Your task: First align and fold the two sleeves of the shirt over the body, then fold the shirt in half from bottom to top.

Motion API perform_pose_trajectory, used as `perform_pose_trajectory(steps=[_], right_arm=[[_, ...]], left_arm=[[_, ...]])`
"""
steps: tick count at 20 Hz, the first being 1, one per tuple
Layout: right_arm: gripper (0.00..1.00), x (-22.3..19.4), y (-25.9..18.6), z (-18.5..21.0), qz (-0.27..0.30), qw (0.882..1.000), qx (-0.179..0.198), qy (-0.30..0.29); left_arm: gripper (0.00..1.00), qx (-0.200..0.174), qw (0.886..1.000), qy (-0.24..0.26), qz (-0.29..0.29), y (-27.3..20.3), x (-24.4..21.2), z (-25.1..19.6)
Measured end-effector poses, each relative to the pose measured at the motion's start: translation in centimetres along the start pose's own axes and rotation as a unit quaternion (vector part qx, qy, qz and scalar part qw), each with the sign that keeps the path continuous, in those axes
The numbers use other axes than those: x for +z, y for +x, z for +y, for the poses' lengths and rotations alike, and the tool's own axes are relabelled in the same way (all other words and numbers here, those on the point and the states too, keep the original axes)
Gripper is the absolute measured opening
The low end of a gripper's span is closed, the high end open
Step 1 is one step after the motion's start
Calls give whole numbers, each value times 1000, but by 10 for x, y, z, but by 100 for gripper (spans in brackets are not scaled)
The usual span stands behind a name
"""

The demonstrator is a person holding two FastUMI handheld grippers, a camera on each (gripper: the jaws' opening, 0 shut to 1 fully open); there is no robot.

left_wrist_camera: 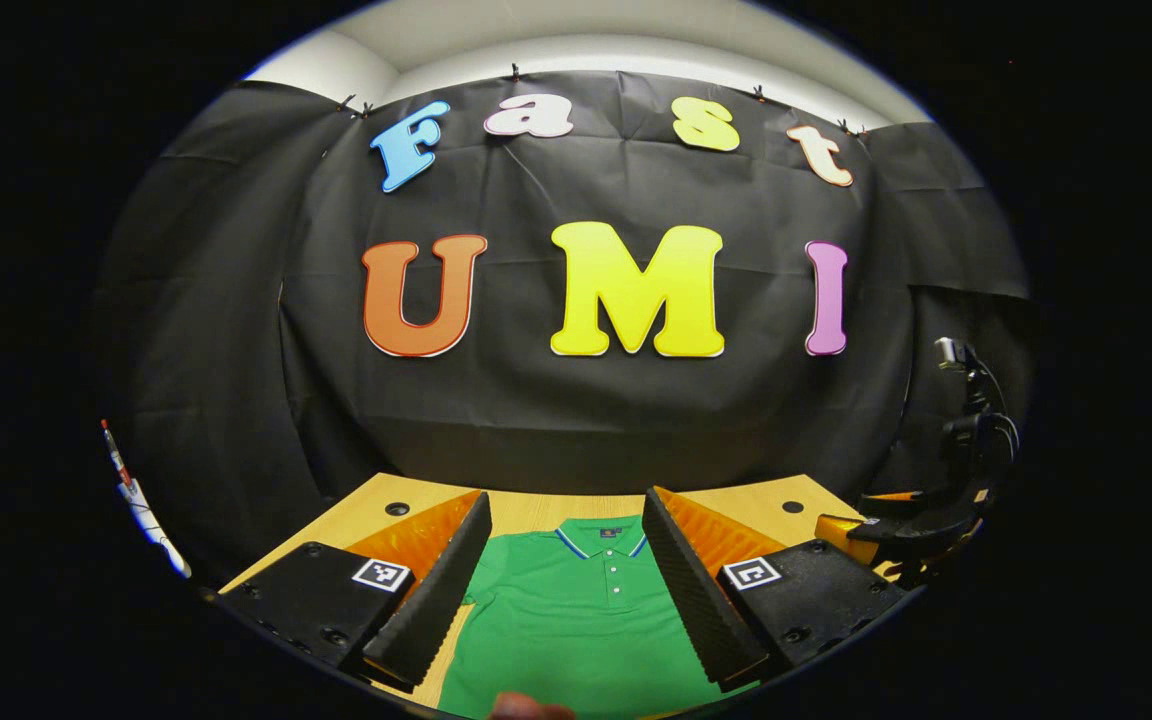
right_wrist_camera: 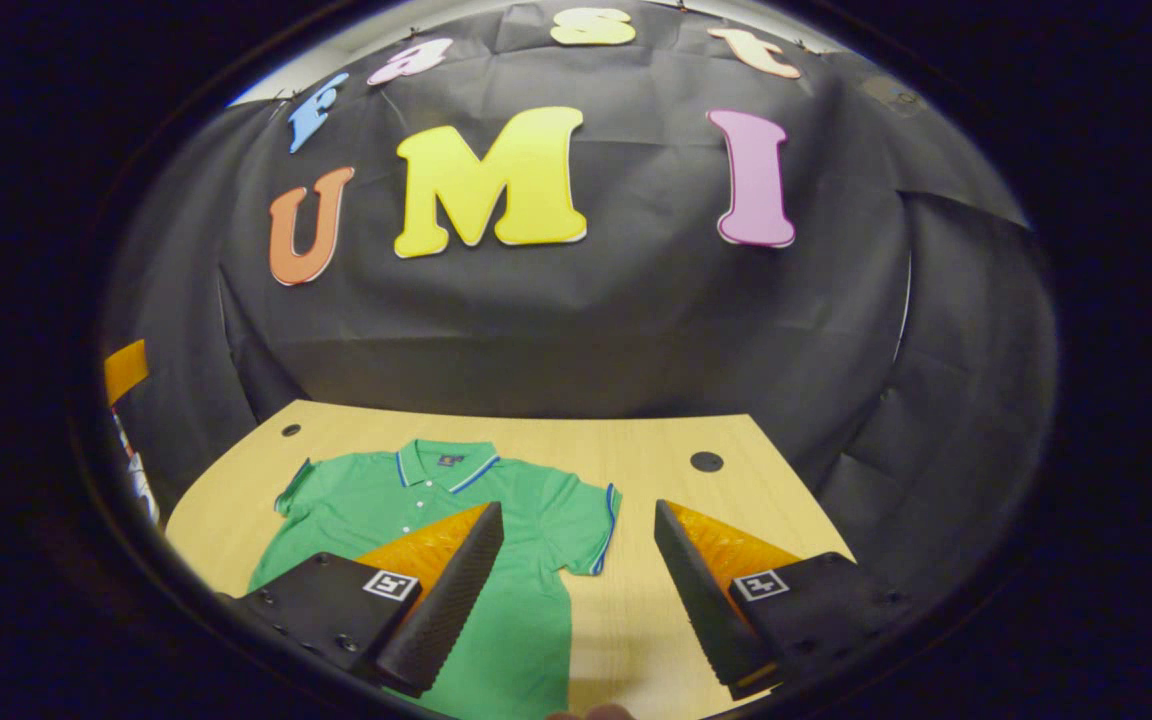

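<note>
Left claw (left_wrist_camera: 566, 580) and right claw (right_wrist_camera: 576, 585) both spread wide, empty — green shirt (right_wrist_camera: 436, 520) flat on surface (right_wrist_camera: 656, 450), sleeves unfolded.

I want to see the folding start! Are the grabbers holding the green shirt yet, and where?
Not yet. The left gripper and the right gripper are both open, above the shirt, which lies flat on the table.
</note>
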State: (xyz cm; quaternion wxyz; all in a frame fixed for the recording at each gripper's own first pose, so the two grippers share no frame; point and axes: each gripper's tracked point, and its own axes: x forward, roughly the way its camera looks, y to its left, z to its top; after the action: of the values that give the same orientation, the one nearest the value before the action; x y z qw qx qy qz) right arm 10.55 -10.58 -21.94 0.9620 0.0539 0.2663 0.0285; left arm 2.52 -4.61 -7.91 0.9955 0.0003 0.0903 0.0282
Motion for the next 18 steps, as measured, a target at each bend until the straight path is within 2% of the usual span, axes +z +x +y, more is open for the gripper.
perform_pose_trajectory(steps=[8,15,18], right_arm=[[98,-58,108,-22,102,995,18,8],[98,-89,177,-25,139,989,22,46],[94,-104,194,-25,156,985,22,66]], left_arm=[[98,20,999,1,33,10,-23,-4],[98,39,996,2,81,7,-55,2],[98,46,995,16,88,3,-57,6]])
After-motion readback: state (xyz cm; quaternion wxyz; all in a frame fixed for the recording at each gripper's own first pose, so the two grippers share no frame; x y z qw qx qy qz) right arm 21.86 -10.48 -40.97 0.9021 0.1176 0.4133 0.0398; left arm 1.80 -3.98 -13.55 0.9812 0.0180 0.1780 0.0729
